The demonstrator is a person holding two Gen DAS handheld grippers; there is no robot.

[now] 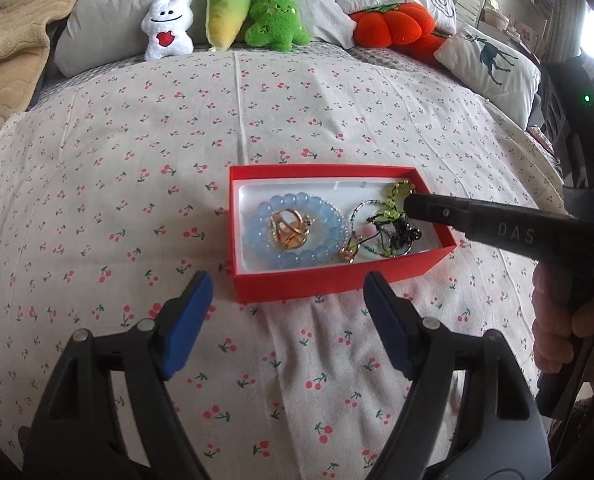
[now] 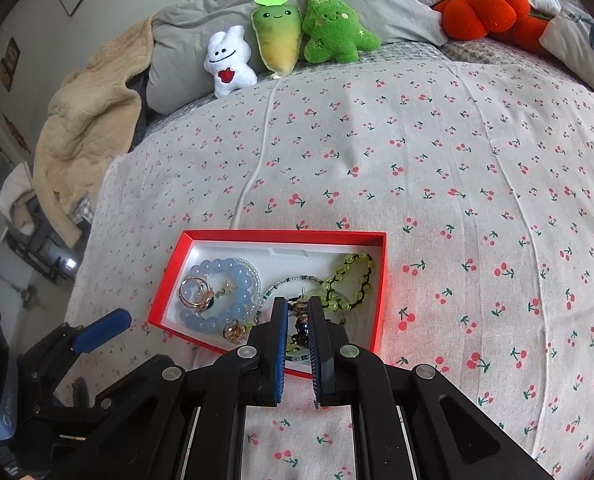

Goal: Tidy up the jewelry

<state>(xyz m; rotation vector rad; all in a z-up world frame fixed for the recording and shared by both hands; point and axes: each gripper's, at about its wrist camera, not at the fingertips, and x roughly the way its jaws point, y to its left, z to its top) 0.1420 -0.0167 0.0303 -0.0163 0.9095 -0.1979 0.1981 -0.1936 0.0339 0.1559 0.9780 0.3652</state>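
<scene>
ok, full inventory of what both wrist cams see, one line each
red cardboard box: 1, red with white lining, open on the bedspread
blue bead bracelet: 1, pale blue, left end of box
gold rings: 2 or more, gold, on and beside the bracelet
green bead bracelet: 1, yellow-green, right end of box
dark tangled jewelry: count unclear, black and teal, right half of box
cherry-print bedspread: 1, cream with red cherries
plush toys: 3, white, yellow-green, green, against the grey pillow
orange plush cushions: 2, far right
beige blanket: 1, far left
left claw: open, short of the box
right claw: nearly shut over the dark tangle
</scene>
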